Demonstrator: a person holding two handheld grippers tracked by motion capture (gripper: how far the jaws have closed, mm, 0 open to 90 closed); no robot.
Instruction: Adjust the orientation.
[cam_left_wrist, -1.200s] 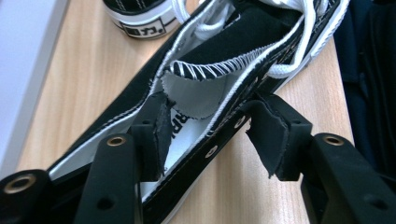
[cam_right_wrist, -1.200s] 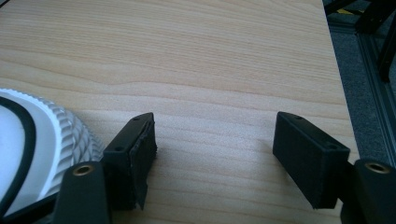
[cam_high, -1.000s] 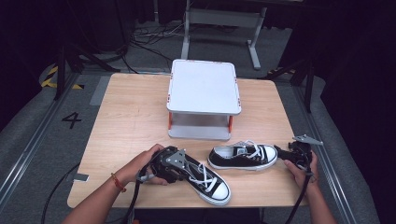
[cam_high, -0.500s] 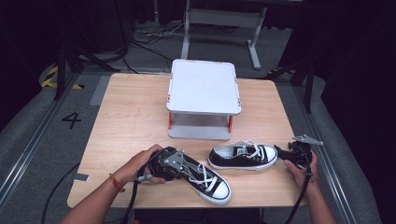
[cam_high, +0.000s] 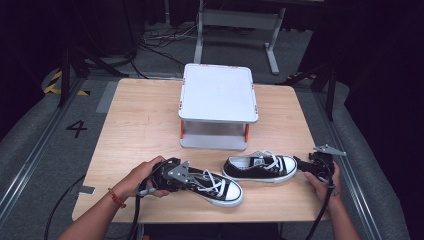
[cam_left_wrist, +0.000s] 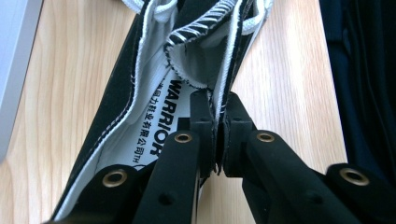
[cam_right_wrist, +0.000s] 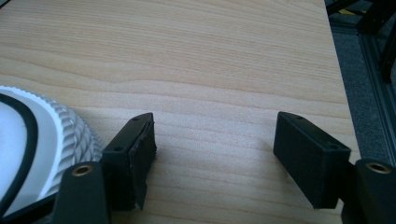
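From above, the left gripper (cam_high: 172, 176) and the hand around it cover the heel of the nearer shoe (cam_high: 215, 184). In the left gripper view that shoe's toe runs off the top edge. The other shoe (cam_right_wrist: 42, 149) is cut by the right gripper view's left edge; probably its toe cap.

Near shoe (cam_high: 212, 183): black canvas sneaker, white sole, toe cap and laces; upright on its sole at the front of the surface (cam_high: 140, 125), toe pointing right; heel collar pinched in the left gripper (cam_left_wrist: 215, 116).
Far shoe (cam_high: 260, 167): matching sneaker, upright, just right of the first, toe pointing right, free.
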